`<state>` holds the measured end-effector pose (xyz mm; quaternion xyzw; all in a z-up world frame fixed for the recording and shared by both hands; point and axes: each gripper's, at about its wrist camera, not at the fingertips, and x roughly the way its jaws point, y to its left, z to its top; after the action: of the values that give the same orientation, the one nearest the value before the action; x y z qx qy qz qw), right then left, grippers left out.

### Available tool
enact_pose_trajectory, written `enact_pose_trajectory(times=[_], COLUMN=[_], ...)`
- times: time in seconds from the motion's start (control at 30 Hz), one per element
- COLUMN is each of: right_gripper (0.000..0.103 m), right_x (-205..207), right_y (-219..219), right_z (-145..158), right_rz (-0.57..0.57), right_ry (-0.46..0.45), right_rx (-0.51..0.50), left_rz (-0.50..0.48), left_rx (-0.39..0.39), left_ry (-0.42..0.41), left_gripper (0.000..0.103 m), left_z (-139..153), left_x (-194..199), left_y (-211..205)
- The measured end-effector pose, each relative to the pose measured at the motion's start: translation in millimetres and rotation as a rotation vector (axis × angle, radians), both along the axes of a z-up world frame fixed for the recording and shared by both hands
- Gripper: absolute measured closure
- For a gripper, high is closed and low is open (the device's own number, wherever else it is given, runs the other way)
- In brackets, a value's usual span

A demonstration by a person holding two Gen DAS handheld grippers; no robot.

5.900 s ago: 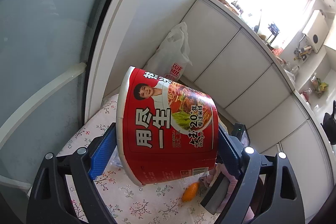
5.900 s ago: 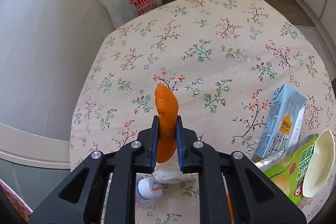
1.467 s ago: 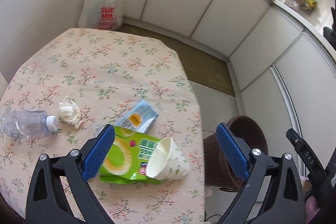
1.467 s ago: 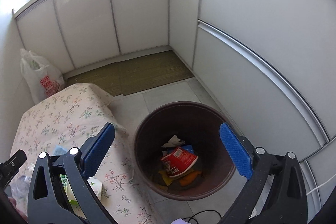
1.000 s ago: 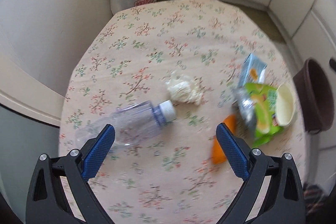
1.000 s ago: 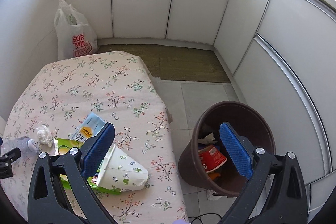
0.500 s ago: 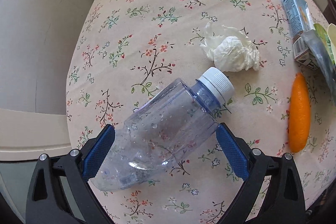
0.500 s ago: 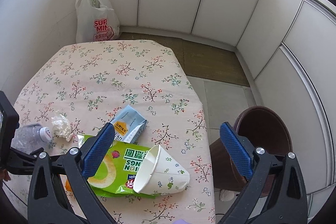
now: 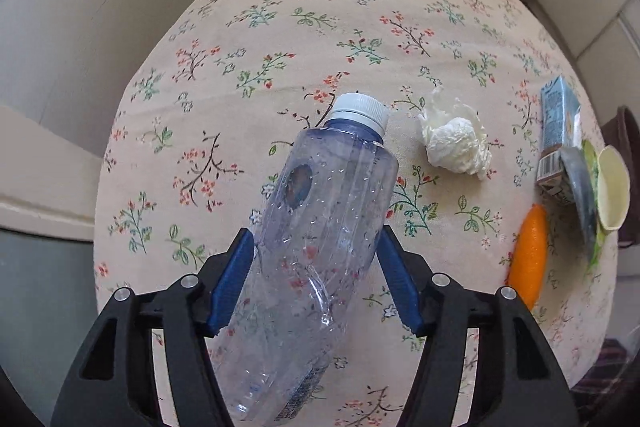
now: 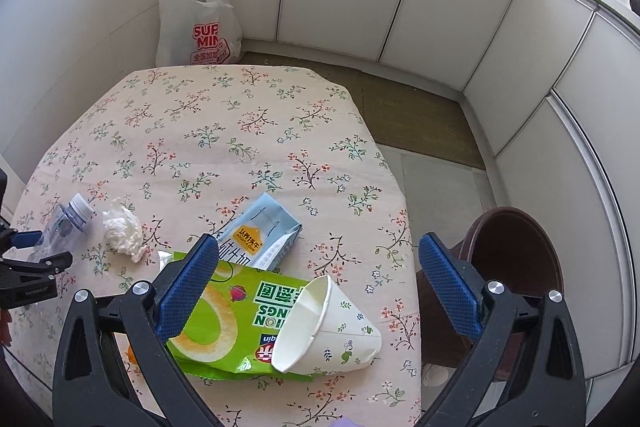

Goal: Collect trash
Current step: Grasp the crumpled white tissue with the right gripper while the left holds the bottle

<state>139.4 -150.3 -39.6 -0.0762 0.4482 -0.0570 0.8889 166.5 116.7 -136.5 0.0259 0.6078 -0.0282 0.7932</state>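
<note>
My left gripper (image 9: 316,275) is shut on a clear plastic bottle (image 9: 316,227) with a white cap, its blue pads pressing both sides; the bottle also shows in the right wrist view (image 10: 64,223). A crumpled white tissue (image 9: 456,143) lies right of the bottle cap. An orange peel (image 9: 528,259), a blue drink carton (image 10: 260,231), a green snack bag (image 10: 228,327) and a paper cup (image 10: 328,327) lie on the floral tablecloth (image 10: 240,131). My right gripper (image 10: 316,291) is open and empty above the bag and cup.
A brown trash bin (image 10: 516,267) stands on the floor right of the table. A white plastic shopping bag (image 10: 196,19) leans in the far corner. White cabinet panels line the back and right.
My left gripper has closed its pads on the bottle, which now points away from me. My right gripper has moved closer over the snack bag and cup.
</note>
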Motion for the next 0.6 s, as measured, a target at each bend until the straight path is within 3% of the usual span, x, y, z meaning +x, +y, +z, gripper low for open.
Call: enact_pose_trajectory(times=[0.2,0.43,0.6], right_gripper=[0.007,0.007,0.009], right_x=[1.9,23.8,38.3], right_y=[16.8,52.0,92.0], right_z=[-4.1,-16.6,-31.5], right_rz=[0.042,0.127,0.214], right_ry=[0.009,0.071,0.107], right_rx=[0.011,0.175,0.195], left_rz=[0.169,0.262,0.314], left_rx=[-0.189,-0.276,-0.303], left_ry=[-0.066,-0.262,-0.407], left_gripper=[0.041,0.041,0.041], left_z=[35.7,102.3,131.7], left_x=[-19.0,-68.2,-100.4], left_y=[23.2,23.1,27.0])
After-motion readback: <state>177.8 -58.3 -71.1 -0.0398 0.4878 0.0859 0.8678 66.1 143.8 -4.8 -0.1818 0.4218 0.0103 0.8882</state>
